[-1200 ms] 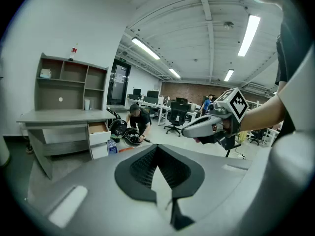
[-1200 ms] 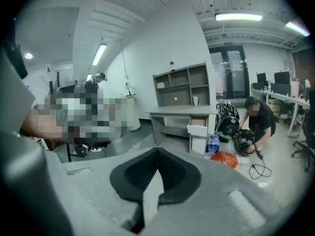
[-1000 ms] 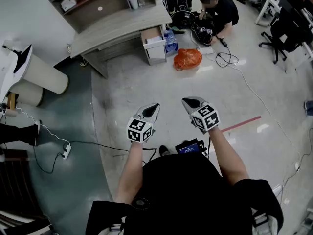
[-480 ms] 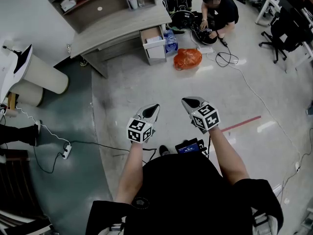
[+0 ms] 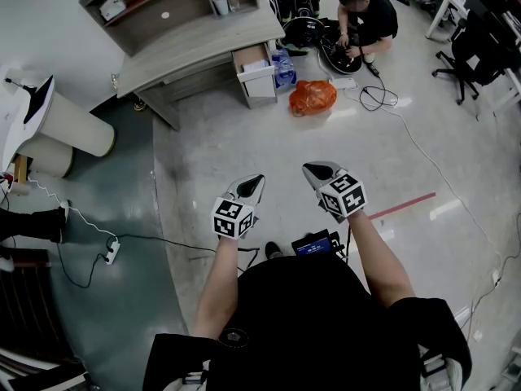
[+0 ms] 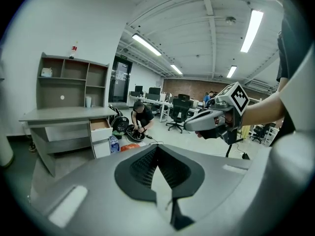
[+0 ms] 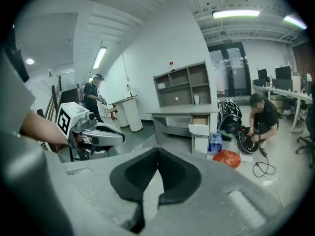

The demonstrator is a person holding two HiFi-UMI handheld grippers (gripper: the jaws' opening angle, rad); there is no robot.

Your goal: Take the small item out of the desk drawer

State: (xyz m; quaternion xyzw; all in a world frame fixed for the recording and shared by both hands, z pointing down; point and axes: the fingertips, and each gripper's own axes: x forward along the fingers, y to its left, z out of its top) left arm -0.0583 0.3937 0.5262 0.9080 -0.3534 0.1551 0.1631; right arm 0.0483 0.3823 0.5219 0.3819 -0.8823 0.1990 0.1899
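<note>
Inventory, from where I stand on the pale floor (image 5: 244,145).

1. My left gripper (image 5: 257,179): held out in front of me above the floor. Jaws together, nothing between them.
2. My right gripper (image 5: 313,169): just beside the left one, apart from it, tip angled toward it. Jaws together, nothing between them.
3. Grey desk (image 5: 195,43): at the far edge of the floor against the wall, well apart from both grippers. It carries a shelf unit (image 5: 163,2) of open compartments at the back of the tabletop.
4. Desk drawer (image 5: 252,57): top one of the pedestal at the tabletop's right end, pulled out, brown inside showing. Something pale lies in it; I cannot make out the small item from here.
5. Pack of water bottles (image 5: 283,68): on the floor, just beside the pedestal's right side.
6. Orange bag (image 5: 313,98): on the floor, near the pedestal, on my side of the bottles.
7. A person (image 5: 366,15): crouched at the far edge of the floor, right of the desk, hands on dark gear.
8. Red tape strip (image 5: 403,206): on the floor, right of my right gripper.
9. White power strip (image 5: 110,253): on the darker floor at my left, cable attached.
</note>
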